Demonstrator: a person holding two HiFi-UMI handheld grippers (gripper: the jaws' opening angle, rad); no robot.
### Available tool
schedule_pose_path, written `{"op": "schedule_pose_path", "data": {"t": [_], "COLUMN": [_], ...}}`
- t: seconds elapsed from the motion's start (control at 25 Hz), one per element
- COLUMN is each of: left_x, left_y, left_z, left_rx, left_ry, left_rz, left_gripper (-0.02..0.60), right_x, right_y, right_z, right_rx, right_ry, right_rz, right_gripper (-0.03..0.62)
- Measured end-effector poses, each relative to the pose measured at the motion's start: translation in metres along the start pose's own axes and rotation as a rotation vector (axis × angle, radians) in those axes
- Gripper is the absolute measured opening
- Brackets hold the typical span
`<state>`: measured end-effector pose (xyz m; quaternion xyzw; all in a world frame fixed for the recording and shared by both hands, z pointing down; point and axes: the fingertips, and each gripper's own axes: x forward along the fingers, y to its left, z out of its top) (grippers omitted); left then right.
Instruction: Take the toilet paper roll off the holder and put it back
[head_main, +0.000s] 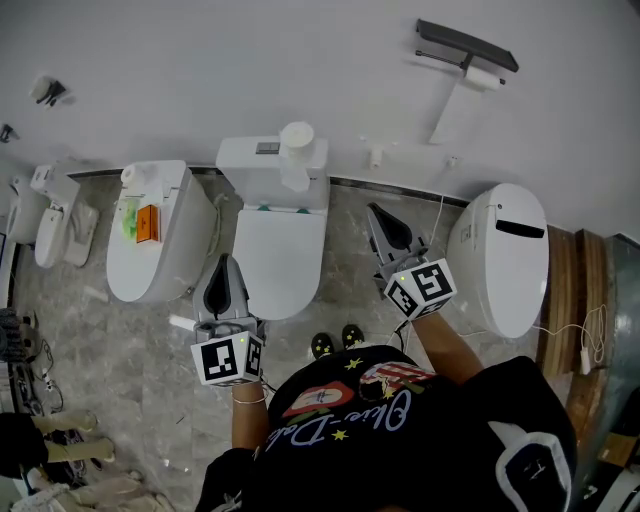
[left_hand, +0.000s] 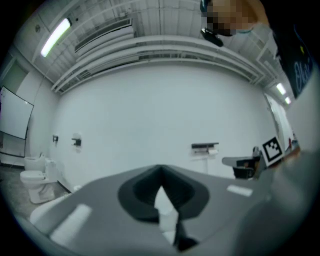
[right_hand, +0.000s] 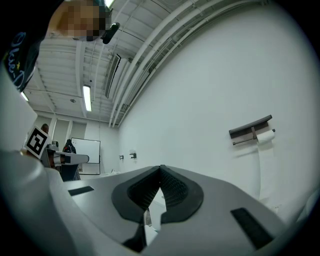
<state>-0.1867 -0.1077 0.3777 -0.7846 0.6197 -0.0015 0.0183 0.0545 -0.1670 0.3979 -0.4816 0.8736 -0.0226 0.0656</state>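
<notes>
A white toilet paper roll sits on a dark wall holder at the upper right, with a strip of paper hanging below it. The roll and holder also show in the right gripper view, far off on the wall. In the left gripper view the holder is small and distant. My right gripper points level toward the wall, well short of the holder, shut on nothing. My left gripper hangs lower left over a toilet, its jaws also shut and empty.
Three toilets stand along the wall: a left one, a middle one and a right one. A second paper roll stands on the middle toilet's tank. Wooden boards lie at the right. A whiteboard stands far off.
</notes>
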Motion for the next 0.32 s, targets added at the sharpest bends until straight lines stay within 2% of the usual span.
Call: {"op": "schedule_pose_path", "data": {"t": [0.32], "left_x": [-0.0039], "left_y": [-0.001], "left_z": [0.0013], "left_rx": [0.003], "left_ry": [-0.001], "left_rz": [0.007], "left_gripper": [-0.002], "right_x": [-0.0033], "right_y": [0.0037], "right_z": [0.003], "right_rx": [-0.009], "right_ry": [-0.005], "right_rz": [0.01], "right_gripper": [0.014]}}
